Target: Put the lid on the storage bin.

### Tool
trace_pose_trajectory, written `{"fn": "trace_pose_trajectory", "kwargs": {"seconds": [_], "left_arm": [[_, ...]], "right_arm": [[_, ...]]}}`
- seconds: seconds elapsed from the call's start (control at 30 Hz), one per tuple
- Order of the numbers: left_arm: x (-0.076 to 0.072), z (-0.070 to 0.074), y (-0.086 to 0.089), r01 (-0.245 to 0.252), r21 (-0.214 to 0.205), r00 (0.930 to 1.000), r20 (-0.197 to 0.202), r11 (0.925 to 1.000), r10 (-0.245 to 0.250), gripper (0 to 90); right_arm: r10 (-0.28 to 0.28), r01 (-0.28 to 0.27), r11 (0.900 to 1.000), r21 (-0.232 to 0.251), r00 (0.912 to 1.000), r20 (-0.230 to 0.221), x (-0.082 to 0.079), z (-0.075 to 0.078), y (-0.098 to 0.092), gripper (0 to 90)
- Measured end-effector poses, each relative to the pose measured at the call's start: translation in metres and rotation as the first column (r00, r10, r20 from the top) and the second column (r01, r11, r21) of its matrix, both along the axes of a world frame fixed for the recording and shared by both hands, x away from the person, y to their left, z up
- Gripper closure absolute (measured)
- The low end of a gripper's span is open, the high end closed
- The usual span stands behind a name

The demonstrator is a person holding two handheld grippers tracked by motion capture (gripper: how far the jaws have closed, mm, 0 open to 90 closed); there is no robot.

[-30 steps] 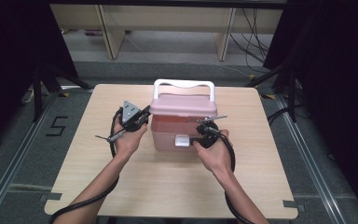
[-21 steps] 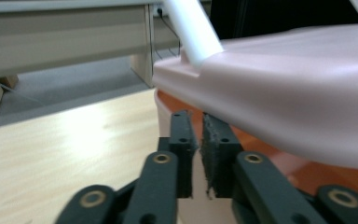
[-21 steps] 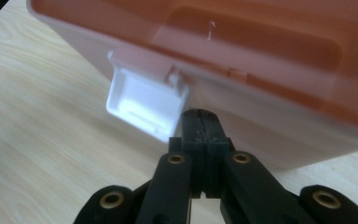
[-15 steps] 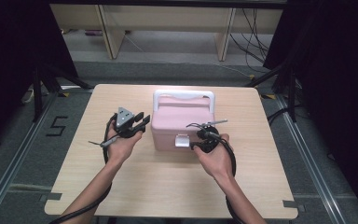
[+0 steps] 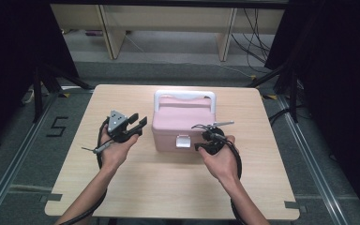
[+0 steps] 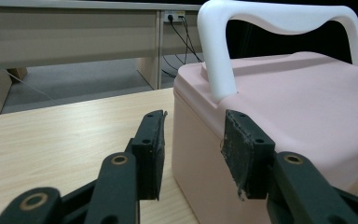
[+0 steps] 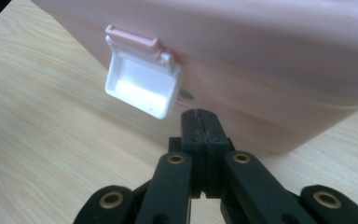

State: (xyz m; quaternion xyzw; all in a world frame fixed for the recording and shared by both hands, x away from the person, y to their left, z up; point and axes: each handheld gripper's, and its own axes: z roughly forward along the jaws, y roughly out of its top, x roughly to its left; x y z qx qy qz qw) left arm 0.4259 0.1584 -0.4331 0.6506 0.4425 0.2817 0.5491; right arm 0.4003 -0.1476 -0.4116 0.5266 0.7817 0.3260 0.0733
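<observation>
A pink box (image 5: 183,123) with a white handle (image 5: 184,95) and a white front latch (image 5: 183,141) stands mid-table, its lid down. My left gripper (image 5: 138,123) sits a little left of the box. Its jaws have just been opening, with nothing between the pads. In the left gripper view the fingers (image 6: 151,149) stand apart, and the box's corner (image 6: 200,154) and handle (image 6: 219,46) lie just beyond them. My right gripper (image 5: 199,146) is shut, at the box front right of the latch. In the right gripper view its tips (image 7: 199,116) nearly touch the box wall (image 7: 261,93) beside the latch (image 7: 142,86).
The wooden table (image 5: 136,187) has bare surface in front of and beside the box. Beyond its far edge is grey floor with pale desk legs (image 5: 108,33) and cables (image 5: 258,33). Dark curtains hang at both sides.
A second ago the left gripper was shut at the box's left edge and the lid looked raised. Now the lid lies flat, and that gripper has opened and drawn off left. The right gripper stayed.
</observation>
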Motion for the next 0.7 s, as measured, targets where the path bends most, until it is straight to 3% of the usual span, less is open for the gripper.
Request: {"fn": "trace_pose_trajectory", "kwargs": {"seconds": [0.37, 0.53, 0.7], "left_arm": [[-0.011, -0.005, 0.009, -0.013, -0.010, 0.9999, -0.005, 0.9999, 0.012, 53.1], [-0.019, -0.011, 0.017, -0.018, -0.016, 0.9998, 0.002, 0.9997, 0.018, 50.5], [-0.027, -0.015, 0.028, -0.029, -0.015, 0.9995, 0.015, 0.9995, 0.029, 48.2]], "right_arm": [[-0.015, 0.015, 0.9999, -0.007, 0.9999, 0.002, -0.004, -0.002, -0.012, 90.0], [-0.051, 0.051, 0.9985, 0.021, 0.9985, 0.020, -0.011, -0.005, -0.019, 89.5], [-0.043, 0.043, 0.9991, 0.006, 0.9929, 0.111, -0.014, -0.008, -0.035, 88.4]]}}
